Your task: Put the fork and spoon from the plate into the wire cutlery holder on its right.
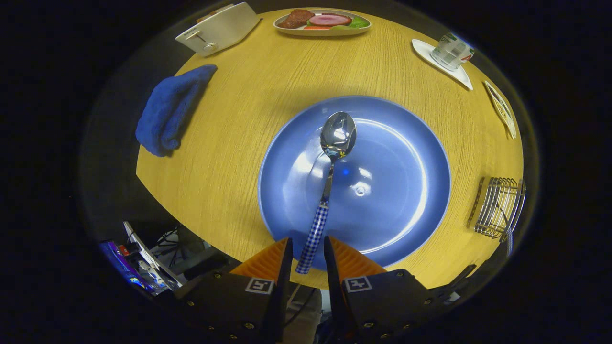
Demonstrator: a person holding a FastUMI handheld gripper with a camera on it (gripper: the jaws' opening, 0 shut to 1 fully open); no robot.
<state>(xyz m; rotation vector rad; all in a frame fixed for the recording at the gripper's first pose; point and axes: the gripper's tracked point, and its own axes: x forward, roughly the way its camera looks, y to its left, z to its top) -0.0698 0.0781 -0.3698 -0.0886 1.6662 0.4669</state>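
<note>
Spoon (330, 181) handle between gripper (307, 251) fingers

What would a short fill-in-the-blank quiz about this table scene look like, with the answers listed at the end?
1. The spoon lies on the blue ____.
2. The checked handle of the spoon sits between the two fingers of the ____.
3. The wire cutlery holder stands to the ____ of the plate.
4. The folded towel on the wooden table is ____ in colour.

Answers: plate; gripper; right; blue
</note>
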